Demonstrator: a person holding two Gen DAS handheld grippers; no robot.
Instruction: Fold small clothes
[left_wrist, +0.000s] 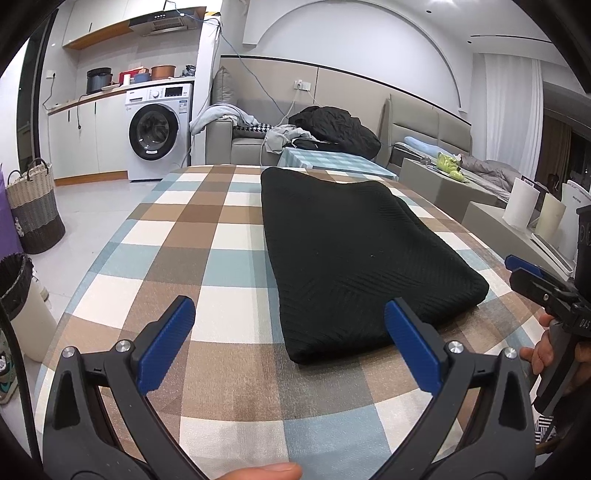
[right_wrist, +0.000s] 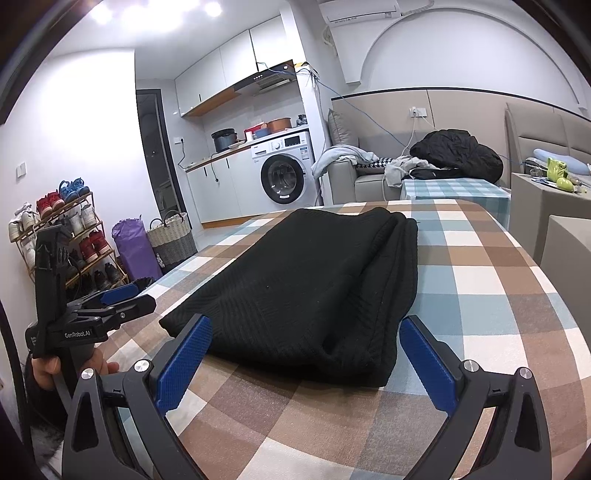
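Observation:
A black knit garment (left_wrist: 354, 254) lies folded into a long rectangle on the checked tablecloth (left_wrist: 207, 236). It also shows in the right wrist view (right_wrist: 306, 291). My left gripper (left_wrist: 290, 343) is open and empty, just in front of the garment's near left corner. My right gripper (right_wrist: 304, 362) is open and empty, its blue pads (right_wrist: 424, 363) on either side of the garment's near end without touching it. The right gripper shows at the right edge of the left wrist view (left_wrist: 532, 273); the left gripper shows at the left of the right wrist view (right_wrist: 122, 299).
A washing machine (left_wrist: 159, 129) and a woven basket (left_wrist: 35, 206) stand on the floor to the left. A sofa with a black jacket (left_wrist: 336, 127) is behind the table. A shoe rack (right_wrist: 62, 236) is at the far left. Low grey cabinets (left_wrist: 491, 218) sit to the right.

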